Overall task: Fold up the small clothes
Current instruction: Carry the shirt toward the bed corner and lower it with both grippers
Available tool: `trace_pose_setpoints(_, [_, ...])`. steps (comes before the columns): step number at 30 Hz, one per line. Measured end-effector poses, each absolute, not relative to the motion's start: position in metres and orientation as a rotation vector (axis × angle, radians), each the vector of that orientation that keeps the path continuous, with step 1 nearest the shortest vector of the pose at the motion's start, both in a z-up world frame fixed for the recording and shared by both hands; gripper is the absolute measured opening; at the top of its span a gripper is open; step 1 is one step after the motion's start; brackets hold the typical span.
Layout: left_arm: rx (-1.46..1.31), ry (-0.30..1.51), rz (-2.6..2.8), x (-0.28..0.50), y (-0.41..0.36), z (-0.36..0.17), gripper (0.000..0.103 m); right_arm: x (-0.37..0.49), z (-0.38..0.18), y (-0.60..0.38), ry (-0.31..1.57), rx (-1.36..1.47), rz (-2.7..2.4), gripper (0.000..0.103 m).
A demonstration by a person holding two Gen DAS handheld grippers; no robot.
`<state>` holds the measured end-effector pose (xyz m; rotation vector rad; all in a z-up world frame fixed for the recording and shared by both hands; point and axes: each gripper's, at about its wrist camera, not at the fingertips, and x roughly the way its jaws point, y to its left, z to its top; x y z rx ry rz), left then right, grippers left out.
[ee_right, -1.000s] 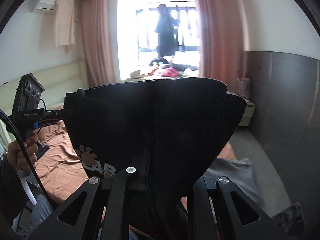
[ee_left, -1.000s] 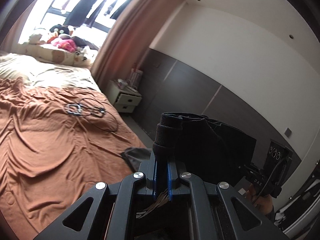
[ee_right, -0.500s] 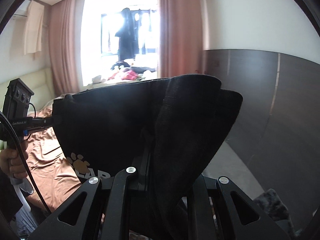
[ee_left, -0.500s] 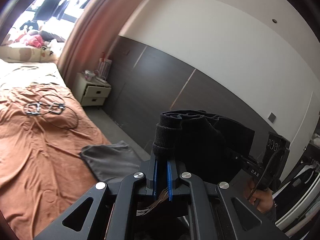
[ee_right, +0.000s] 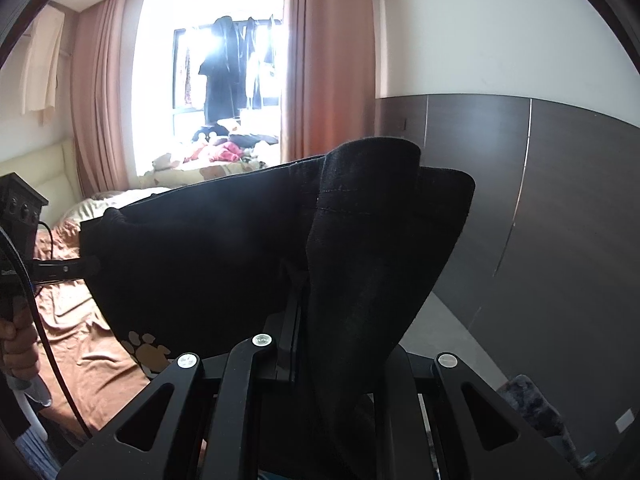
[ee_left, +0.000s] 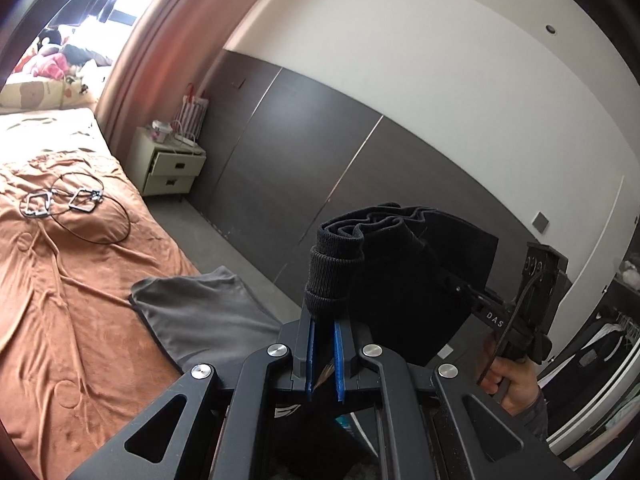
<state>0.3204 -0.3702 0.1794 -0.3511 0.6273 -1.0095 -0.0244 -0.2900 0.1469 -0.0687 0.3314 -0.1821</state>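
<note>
Garment (ee_left: pixel 404 280): a small black knit piece is held in the air between the two grippers, above the near edge of the bed (ee_left: pixel 60 280). A ribbed cuff or hem is seen bunched into a roll at one end, with several folded layers stacked behind it. In the right wrist view the cloth (ee_right: pixel 248 248) is spread as a wide dark sheet with a stitched seam running down it, and one side hangs in a loose fold.

The left gripper (ee_left: pixel 323 330) is clamped on the ribbed end; blue pads are seen pressed against the knit. The right gripper (ee_right: pixel 294 296) is clamped on the opposite part of the same piece, with fabric draped over its fingers. The right gripper is also seen from the left wrist view (ee_left: pixel 472 300), gripped by a hand (ee_left: pixel 510 376).

Markings: a tan paw print (ee_right: pixel 150 350) is printed low on the cloth. The letters "DAS" are read on the right gripper body in the left wrist view. Small white lettering on the left gripper body (ee_right: pixel 16 248) cannot be read.

Surroundings: a grey garment (ee_left: pixel 200 312) lies flat at the corner of the orange-brown bedspread. A cable with metal rings (ee_left: pixel 60 204) rests farther up the bed. Bare floor (ee_left: pixel 240 240) runs between the bed edge and the dark wall panels (ee_left: pixel 320 152). A cream nightstand (ee_left: pixel 170 164) stands beside the pink curtain (ee_right: pixel 328 60).
</note>
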Motion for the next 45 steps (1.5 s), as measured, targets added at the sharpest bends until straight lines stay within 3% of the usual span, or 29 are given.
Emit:
trace_pose_setpoints(10, [-0.38,0.709,-0.988,0.368,-0.396,0.139,0.008,0.036,0.127,-0.293,0.391,-0.012,-0.196,0.01])
trace_pose_setpoints(28, [-0.436,0.805,-0.926,0.484,-0.398,0.085,0.007,0.099,0.145,-0.339,0.507,0.036,-0.17,0.01])
trace_pose_setpoints(45, [-0.524,0.946,-0.869,0.583,-0.397,-0.023,0.007,0.2,0.123,-0.38,0.672,0.056,-0.159,0.01])
